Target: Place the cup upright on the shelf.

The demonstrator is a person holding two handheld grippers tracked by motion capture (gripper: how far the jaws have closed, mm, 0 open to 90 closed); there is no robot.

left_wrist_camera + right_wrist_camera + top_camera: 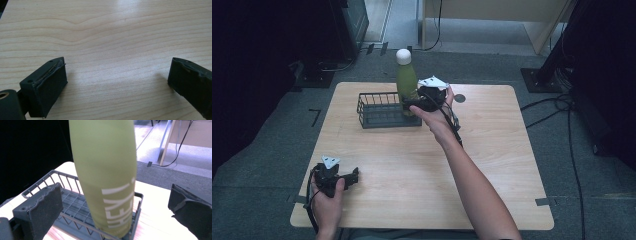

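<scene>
A green bottle (406, 77) with a white cap stands upright in the right end of a black wire basket (379, 111) at the back of the wooden table (412, 165). My right gripper (410, 104) is level with the bottle's lower part, coming in from the right. In the right gripper view the bottle (107, 175) rises between the two jaws with a gap on each side, and the basket (72, 205) lies under it. The right gripper (116, 203) is open. My left gripper (353, 177) rests near the table's front left corner, open (117, 80) over bare wood.
A small dark round mark (460, 98) sits on the table right of the right hand. Beyond the table lie a carpeted floor, cables (562, 107) at the right and a black stand base (537, 80).
</scene>
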